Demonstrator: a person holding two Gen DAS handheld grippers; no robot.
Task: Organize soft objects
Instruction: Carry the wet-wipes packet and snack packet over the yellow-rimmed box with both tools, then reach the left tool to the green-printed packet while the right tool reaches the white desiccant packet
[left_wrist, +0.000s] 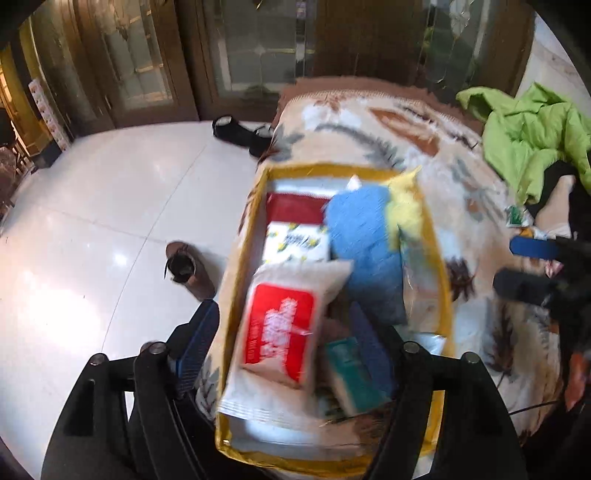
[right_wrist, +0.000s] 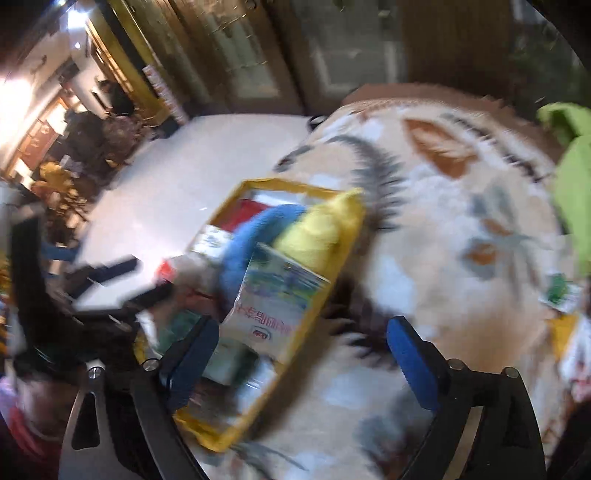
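A yellow-rimmed storage box (left_wrist: 441, 295) lies on the patterned blanket and holds soft things. Inside are a blue cloth (left_wrist: 362, 236), a yellow cloth (left_wrist: 404, 206), a white pack with a red label (left_wrist: 280, 332), a teal pack (left_wrist: 351, 373) and a red-and-white pack (left_wrist: 295, 221). My left gripper (left_wrist: 282, 310) is open above the near end of the box, with the red-label pack lying loose between its fingers and its left finger outside the box wall. My right gripper (right_wrist: 303, 325) is open over the box's right rim (right_wrist: 314, 306) and the blanket, holding nothing.
The blanket (left_wrist: 369, 122) covers a bed. A green jacket (left_wrist: 532, 136) lies at the far right. On the white tiled floor (left_wrist: 110, 206) to the left are a brown shoe (left_wrist: 188, 271) and black shoes (left_wrist: 240, 133). Wooden glass-door cabinets (left_wrist: 147, 62) line the back.
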